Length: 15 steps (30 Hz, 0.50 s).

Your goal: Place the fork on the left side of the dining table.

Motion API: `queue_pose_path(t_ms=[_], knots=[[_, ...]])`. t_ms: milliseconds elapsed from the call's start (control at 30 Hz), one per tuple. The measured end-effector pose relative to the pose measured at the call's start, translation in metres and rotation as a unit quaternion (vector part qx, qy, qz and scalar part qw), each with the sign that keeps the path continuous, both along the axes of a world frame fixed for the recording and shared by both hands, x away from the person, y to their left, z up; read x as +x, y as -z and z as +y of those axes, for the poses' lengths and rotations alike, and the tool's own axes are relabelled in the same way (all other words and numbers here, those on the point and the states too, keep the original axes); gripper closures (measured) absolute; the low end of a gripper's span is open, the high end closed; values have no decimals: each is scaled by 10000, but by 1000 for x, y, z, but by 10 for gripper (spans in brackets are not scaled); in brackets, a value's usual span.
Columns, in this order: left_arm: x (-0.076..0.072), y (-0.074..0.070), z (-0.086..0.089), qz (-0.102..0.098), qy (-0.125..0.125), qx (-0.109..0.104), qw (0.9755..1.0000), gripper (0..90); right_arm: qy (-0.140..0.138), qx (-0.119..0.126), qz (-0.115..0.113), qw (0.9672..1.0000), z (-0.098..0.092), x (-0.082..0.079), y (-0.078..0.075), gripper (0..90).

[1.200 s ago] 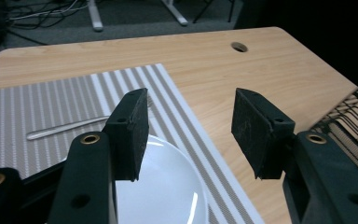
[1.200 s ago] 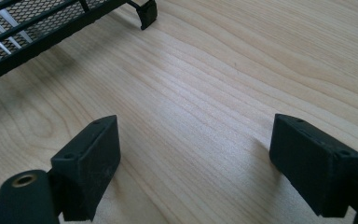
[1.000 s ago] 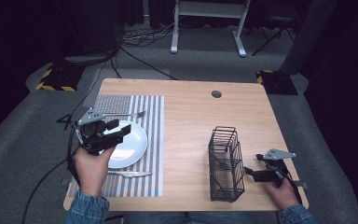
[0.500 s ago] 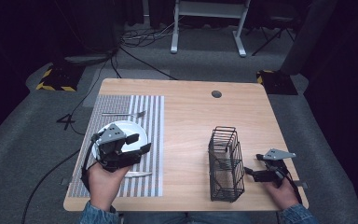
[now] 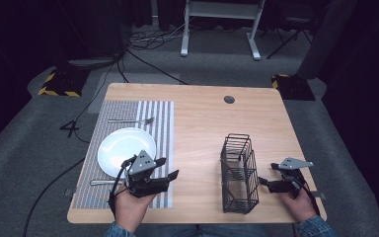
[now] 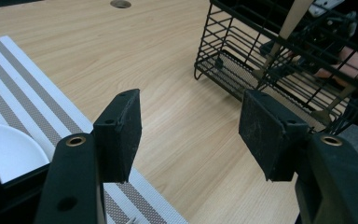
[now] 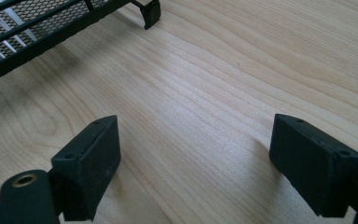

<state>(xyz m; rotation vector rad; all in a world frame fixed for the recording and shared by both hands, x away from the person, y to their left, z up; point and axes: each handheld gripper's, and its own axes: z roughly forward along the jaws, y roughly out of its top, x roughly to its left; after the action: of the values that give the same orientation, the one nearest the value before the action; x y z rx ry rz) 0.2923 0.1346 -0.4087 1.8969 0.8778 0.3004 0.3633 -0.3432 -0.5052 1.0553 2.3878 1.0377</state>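
Bench [image 5: 202, 123] evenly lit from overhead; surrounding floor dim, corners near black. Soft shadows under basket [image 5: 238, 173]. High view slightly soft; both gripper views sharp, foreground pads mildly blurred.

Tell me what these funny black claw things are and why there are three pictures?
Those claws are grippers: tools with two black jaws that a person holds, one in each hand, to pick things up. One picture comes from a camera high above the table. There you see the left gripper and the right gripper, with the person's hands behind them. The other two pictures come from small cameras that ride on the grippers and look out between the jaws.

On the wooden table lies a striped placemat with a white plate, a fork behind it, and another piece of cutlery in front. To the right stands a black wire basket.

Nothing is held. Both grippers are open with only table between the jaws, and the left one has just been opening wider.
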Motion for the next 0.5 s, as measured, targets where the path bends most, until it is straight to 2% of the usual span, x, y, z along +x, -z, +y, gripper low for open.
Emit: queue_pose_path(t_ms=[33, 100, 233, 400, 500], knots=[[0, 0, 0, 0, 0, 0, 10000, 396, 0, 0, 0, 10000, 0, 0, 0, 165], [-3, 9, -5, -1, -7, 49, 10000, 396, -5, 1, 0, 10000, 0, 0, 0, 165], [-5, 18, -12, -85, 43, 228, 9997, 392, -13, 5, 3, 10000, 0, 0, 0, 165], [-6, 31, -25, 38, 182, 273, 9995, 389, -14, 2, 1, 10000, 0, 0, 0, 165], [-6, 36, -32, 40, 259, 344, 9991, 382, -13, 4, 3, 10000, 0, 0, 0, 165]])
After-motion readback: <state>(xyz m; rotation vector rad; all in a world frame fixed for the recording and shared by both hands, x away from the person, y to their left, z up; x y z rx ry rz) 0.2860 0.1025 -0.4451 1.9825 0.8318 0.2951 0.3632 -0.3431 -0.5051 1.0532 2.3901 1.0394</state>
